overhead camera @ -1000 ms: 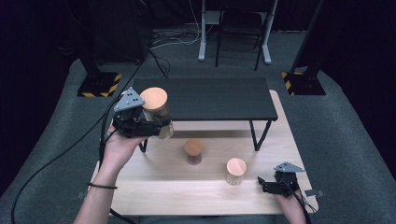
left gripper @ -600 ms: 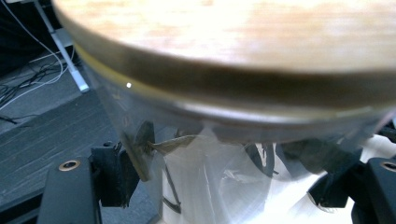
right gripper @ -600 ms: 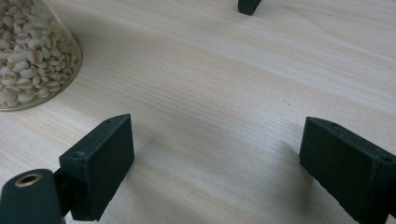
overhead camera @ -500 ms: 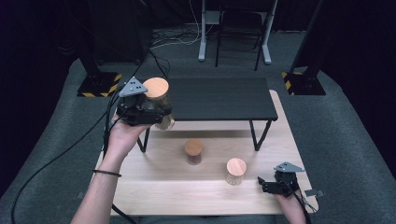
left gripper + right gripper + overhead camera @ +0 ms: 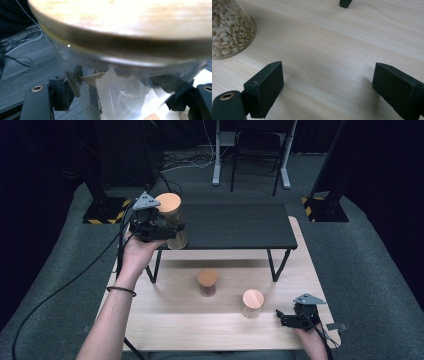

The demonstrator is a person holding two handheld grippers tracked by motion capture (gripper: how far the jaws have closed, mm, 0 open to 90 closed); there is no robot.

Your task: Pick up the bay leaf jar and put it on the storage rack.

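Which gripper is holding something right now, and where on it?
The left gripper holds the glass jar by its glass body, fingers just below the wooden lid. The right gripper is open, holding nothing.

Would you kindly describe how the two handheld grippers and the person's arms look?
Both the left gripper and the right gripper are black, each topped by a grey three-cornered plate, with a black cable trailing away. The right gripper's jaws are flat, blocky and matte black, with small round holes. The forearms are bare of sleeves; a dark band circles the left wrist.
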